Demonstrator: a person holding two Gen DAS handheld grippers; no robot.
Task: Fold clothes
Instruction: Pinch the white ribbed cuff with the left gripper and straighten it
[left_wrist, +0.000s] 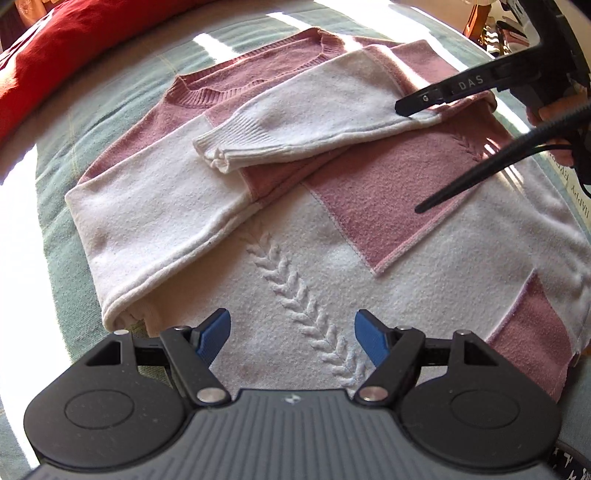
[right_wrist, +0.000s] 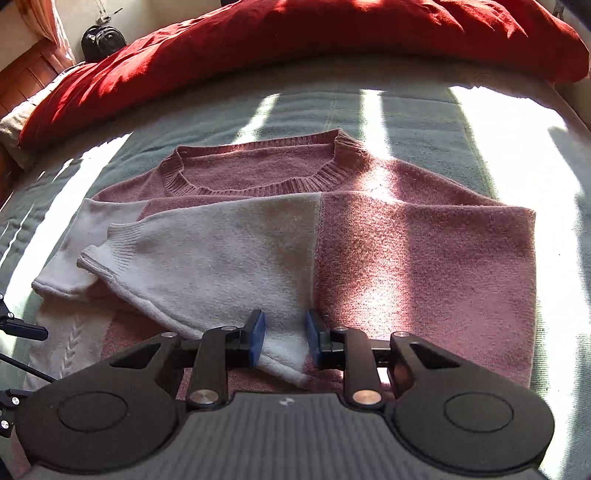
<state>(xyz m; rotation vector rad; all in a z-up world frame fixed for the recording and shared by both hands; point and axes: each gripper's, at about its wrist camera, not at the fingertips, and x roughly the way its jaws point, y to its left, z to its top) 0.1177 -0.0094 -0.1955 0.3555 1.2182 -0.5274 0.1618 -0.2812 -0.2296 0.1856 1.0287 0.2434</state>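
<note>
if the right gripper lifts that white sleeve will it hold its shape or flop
Likely flop: the sleeve is soft fuzzy knit, already draped limp across the sweater. It probably drags little, lying loose on top. The right gripper straddles its edge.
</note>
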